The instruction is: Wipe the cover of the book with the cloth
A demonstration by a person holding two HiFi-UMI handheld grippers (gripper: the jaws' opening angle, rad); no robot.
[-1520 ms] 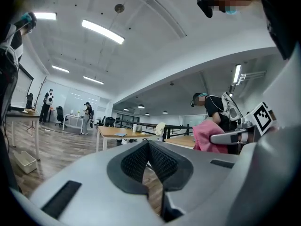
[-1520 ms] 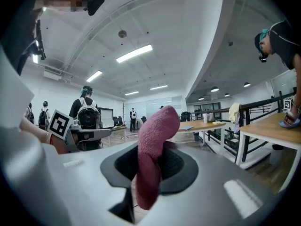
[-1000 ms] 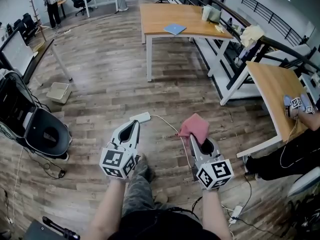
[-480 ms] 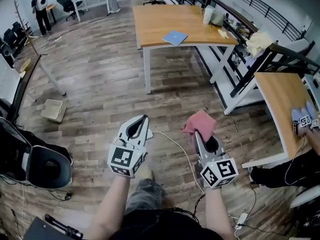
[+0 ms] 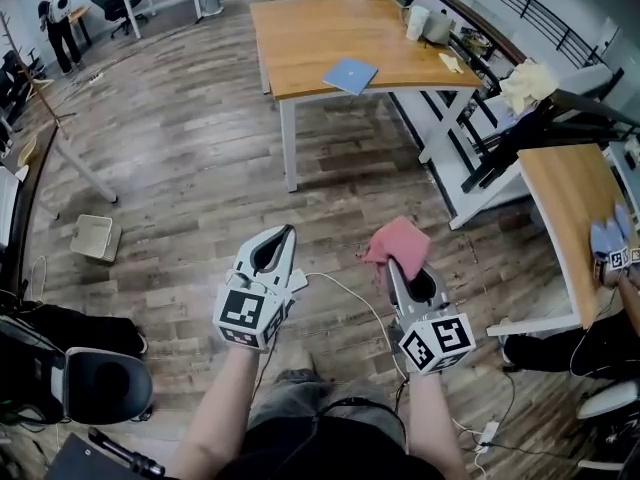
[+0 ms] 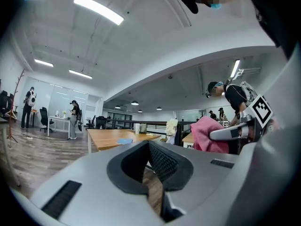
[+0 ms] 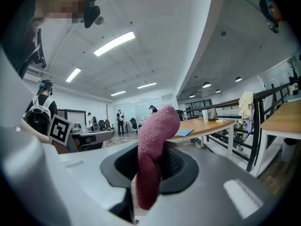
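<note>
Step in hand: approach, as I judge it. The cloth is already gripped, but no wiping has begun and the book lies well ahead.
Cloth: a pink terry cloth (image 5: 400, 240), pinched in the right tool (image 5: 392, 264). A soft bunch stands out past the tips and a fold hangs down between the jaws.
Right tool: jaws clamped on the pink cloth.
Left tool (image 5: 281, 236): jaws pressed together with nothing between them.
Book: a thin light-blue book (image 5: 350, 75) lying flat on the pale wooden surface (image 5: 300, 28). It sits by the near edge, toward the near right corner, with its cover bare. It is well apart from both tools.
Hand pose: both forearms reach forward from the bottom of the head view. The tools are held side by side and level over the wood-plank floor (image 5: 180, 158), pointing toward the surface. The left one is angled slightly inward.
Next move: probably close the gap to the surface's near edge. The right tool would then come over the book and tip down, so that the cloth bunch, not the jaws, meets the cover.
Left tool's likely part: steadying the book at an edge, since a thin book may slide under a wipe.
</note>
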